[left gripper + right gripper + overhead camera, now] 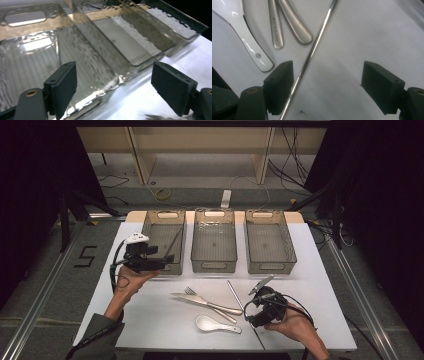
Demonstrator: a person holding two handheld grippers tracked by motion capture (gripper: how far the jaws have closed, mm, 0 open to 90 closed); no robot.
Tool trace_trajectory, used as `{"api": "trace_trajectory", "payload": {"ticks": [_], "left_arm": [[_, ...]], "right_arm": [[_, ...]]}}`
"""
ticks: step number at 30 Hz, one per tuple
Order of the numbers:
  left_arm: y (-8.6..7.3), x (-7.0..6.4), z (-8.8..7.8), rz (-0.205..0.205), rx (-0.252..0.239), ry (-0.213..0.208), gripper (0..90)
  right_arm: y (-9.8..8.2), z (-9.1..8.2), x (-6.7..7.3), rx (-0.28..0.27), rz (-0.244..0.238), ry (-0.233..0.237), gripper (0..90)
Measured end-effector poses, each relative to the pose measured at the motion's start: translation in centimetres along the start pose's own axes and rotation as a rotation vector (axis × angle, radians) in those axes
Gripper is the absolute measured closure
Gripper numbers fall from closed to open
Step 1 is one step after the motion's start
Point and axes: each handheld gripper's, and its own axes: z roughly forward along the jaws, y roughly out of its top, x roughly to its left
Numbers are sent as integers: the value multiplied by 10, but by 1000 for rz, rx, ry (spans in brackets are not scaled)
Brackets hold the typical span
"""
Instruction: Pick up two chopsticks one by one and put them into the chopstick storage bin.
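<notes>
Near the front of the white table (150, 320) lie a fork (192, 293), a knife (205, 302), a white ceramic spoon (218, 324) and a thin metal chopstick (239, 301). A second thin stick (175, 242) leans inside the left bin (150, 232). My left gripper (162, 261) hovers at that bin's front edge; its jaws (115, 67) stand open and empty over the bin wall (87, 62). My right gripper (255, 306) rests low beside the cutlery, open (328, 67), with the chopstick (312, 50) running just past its left pad (280, 85), untouched.
Three clear grey bins stand in a row at the back: the left one, the middle bin (214, 240) and the right bin (269, 242). In the right gripper view the spoon handle (249, 40), fork handle (274, 27) and knife handle (294, 25) lie ahead.
</notes>
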Motion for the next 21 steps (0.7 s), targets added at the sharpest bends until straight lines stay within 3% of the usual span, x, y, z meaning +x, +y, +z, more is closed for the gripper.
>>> {"api": "trace_trajectory", "payload": {"ticks": [5, 8, 15, 18, 21], "left_arm": [[-5, -14, -6, 26, -37, -9, 197], [-10, -22, -12, 17, -63, -42, 194], [-28, -37, -16, 46, -24, -83, 174], [-35, -43, -17, 71, 1, -83, 167], [-39, -46, -18, 70, 1, -91, 165]], "right_arm": [[2, 3, -1, 32, -3, 5, 298], [5, 5, 2, 49, -13, 6, 309], [11, 11, 7, 93, -36, 3, 377], [12, 13, 8, 108, -39, 4, 410], [14, 15, 9, 121, -44, 5, 444]]}}
